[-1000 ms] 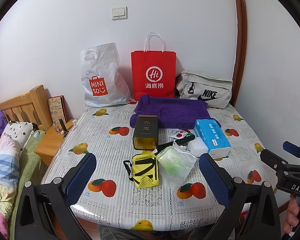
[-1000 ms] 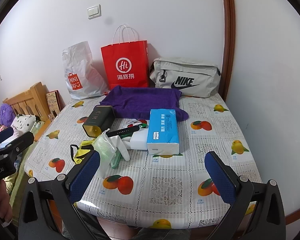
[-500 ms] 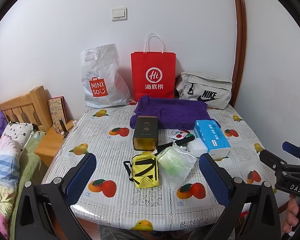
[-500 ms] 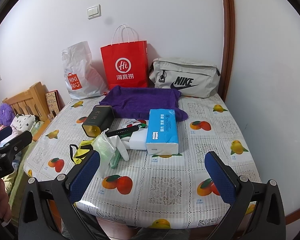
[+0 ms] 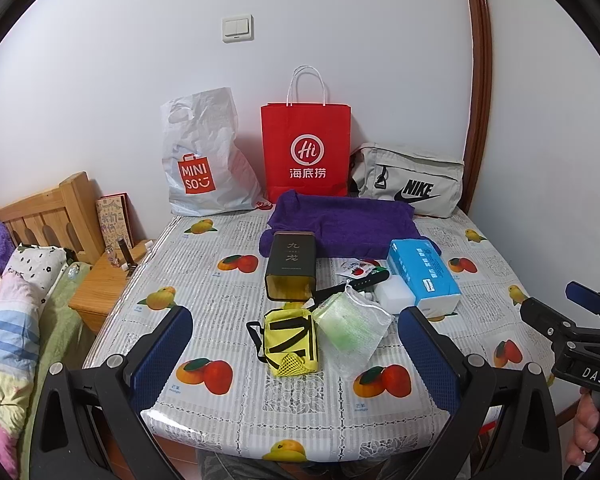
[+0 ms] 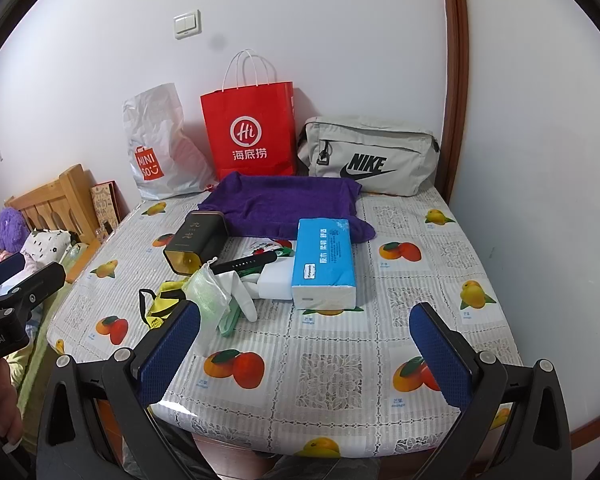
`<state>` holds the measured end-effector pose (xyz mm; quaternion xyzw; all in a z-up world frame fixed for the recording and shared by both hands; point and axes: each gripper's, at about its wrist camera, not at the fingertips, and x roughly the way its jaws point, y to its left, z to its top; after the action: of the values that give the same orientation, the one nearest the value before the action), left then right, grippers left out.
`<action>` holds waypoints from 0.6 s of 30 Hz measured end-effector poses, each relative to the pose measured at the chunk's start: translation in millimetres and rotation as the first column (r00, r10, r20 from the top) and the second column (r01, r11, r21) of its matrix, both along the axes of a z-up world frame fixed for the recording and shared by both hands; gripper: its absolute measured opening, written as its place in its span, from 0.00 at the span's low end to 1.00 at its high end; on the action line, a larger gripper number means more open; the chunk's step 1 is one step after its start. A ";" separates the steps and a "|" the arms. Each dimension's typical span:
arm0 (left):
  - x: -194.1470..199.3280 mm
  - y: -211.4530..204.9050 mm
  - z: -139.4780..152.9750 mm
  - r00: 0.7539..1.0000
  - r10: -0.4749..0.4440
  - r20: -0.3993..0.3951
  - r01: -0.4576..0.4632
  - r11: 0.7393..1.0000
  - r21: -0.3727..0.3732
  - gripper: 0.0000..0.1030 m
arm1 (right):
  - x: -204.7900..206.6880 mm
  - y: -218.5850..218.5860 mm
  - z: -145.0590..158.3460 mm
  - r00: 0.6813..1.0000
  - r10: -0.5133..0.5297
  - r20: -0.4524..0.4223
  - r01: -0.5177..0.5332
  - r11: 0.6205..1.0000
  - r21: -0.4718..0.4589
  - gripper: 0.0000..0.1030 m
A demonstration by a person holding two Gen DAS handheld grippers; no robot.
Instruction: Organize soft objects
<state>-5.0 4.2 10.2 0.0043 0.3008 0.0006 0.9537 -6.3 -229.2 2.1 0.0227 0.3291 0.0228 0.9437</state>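
Note:
On the fruit-print table (image 5: pixel 228 360) (image 6: pixel 420 248) lie a purple towel (image 5: pixel 340 220) (image 6: pixel 284 204), a blue tissue pack (image 5: pixel 422 274) (image 6: pixel 324 260), a yellow pouch (image 5: pixel 290 340) (image 6: pixel 164 304) and a green mesh bag (image 5: pixel 348 326) (image 6: pixel 208 292). A dark tin (image 5: pixel 291 266) (image 6: pixel 198 240) lies on its side beside them. My left gripper (image 5: pixel 296 348) hovers open over the near edge, in front of the pouch. My right gripper (image 6: pixel 304 348) is open too, nothing between its fingers, short of the tissue pack.
Against the back wall stand a white Miniso bag (image 5: pixel 200 160) (image 6: pixel 160 148), a red paper bag (image 5: pixel 306 148) (image 6: pixel 252 132) and a grey Nike bag (image 5: pixel 412 188) (image 6: pixel 372 156). A white block (image 5: pixel 394 298) and a black strap (image 6: pixel 246 264) lie mid-table. A bed (image 5: pixel 16 300) is left.
Almost nothing differs; both views have shifted very slightly, and every object lies where it was.

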 end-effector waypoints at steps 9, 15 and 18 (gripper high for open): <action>3.8 3.6 -1.6 1.000 -0.014 -0.006 0.014 1.000 -0.015 1.00 | 0.6 0.9 -1.9 1.000 0.007 0.009 -0.007 1.000 -0.001 1.00; 15.8 22.4 -13.9 0.999 -0.009 -0.040 0.007 0.997 -0.071 1.00 | -1.8 2.0 -4.1 0.998 0.030 0.050 -0.030 1.000 -0.005 1.00; 18.8 27.4 -22.8 1.000 0.010 -0.028 -0.012 0.998 -0.065 1.00 | 0.3 0.3 -8.1 0.998 0.029 0.050 -0.029 1.000 0.011 1.00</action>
<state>13.8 31.6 -12.5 -0.0286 0.3139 -0.0043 0.9490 -6.0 -228.8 -6.0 0.0231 0.3055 0.0389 0.9511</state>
